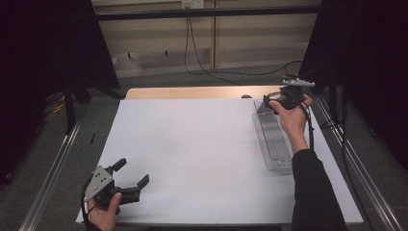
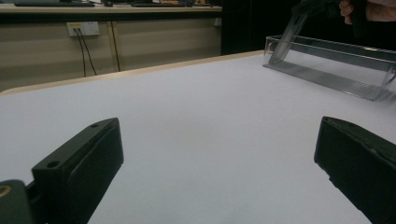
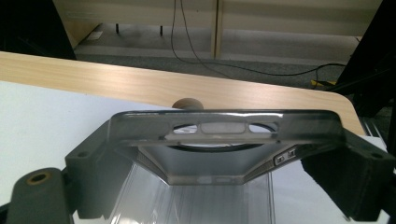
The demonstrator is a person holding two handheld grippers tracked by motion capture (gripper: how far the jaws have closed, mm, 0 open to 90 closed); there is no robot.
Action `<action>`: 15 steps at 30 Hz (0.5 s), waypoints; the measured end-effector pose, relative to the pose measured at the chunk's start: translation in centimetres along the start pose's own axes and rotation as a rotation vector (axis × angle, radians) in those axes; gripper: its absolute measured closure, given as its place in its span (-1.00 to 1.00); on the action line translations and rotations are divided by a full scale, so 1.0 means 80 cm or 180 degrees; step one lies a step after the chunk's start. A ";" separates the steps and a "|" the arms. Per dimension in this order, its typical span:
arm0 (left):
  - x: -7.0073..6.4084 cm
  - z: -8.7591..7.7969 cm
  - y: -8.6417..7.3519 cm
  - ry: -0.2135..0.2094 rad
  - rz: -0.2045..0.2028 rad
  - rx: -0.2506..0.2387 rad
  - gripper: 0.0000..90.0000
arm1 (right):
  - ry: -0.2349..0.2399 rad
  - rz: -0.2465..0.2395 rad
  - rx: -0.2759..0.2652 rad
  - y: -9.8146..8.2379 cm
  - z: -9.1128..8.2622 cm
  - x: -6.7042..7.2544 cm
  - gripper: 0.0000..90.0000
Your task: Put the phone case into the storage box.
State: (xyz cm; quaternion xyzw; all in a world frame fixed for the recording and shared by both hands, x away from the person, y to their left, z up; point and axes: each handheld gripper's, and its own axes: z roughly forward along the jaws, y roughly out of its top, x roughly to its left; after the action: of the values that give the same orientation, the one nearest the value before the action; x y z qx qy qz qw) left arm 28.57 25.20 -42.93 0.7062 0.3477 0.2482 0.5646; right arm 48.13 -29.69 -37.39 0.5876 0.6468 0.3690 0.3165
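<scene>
A clear smoky phone case [image 3: 224, 126] is held across its width by my right gripper [image 3: 224, 161], one jaw on each side edge. In the high view this gripper [image 1: 287, 97] is at the table's far right, with the case [image 1: 263, 107] tilted down into the far end of a long clear plastic tray [image 1: 275, 144]. The left gripper view shows the case [image 2: 288, 36] leaning into the tray [image 2: 336, 63]. My left gripper [image 1: 132, 173] rests open at the near left corner of the white table cover [image 1: 192, 154], with nothing between its jaws [image 2: 219, 154].
A small round brown knob [image 1: 246, 96] sits on the bare wooden strip [image 1: 192, 92] at the table's far edge, just beyond the tray. Cables hang along the back wall [image 1: 192, 43]. Metal rails run along both sides of the table.
</scene>
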 end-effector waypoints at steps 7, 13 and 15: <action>0.000 0.000 0.000 -0.0010 -0.0002 0.0000 -0.97 | -0.0105 -0.0034 -0.0060 0.004 0.009 0.007 -0.74; 0.000 0.001 -0.001 -0.0022 -0.0001 0.0005 -0.97 | -0.0153 -0.0035 -0.0091 0.007 0.015 0.010 -0.74; 0.000 0.001 -0.001 -0.0027 0.0001 0.0000 -0.97 | -0.0162 -0.0030 -0.0100 0.008 0.017 0.011 -0.74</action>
State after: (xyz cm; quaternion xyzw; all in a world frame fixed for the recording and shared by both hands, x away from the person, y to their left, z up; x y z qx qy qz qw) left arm 28.61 25.16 -42.99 0.7073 0.3452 0.2453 0.5660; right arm 49.48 -28.67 -37.53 0.5888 0.6354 0.3625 0.3437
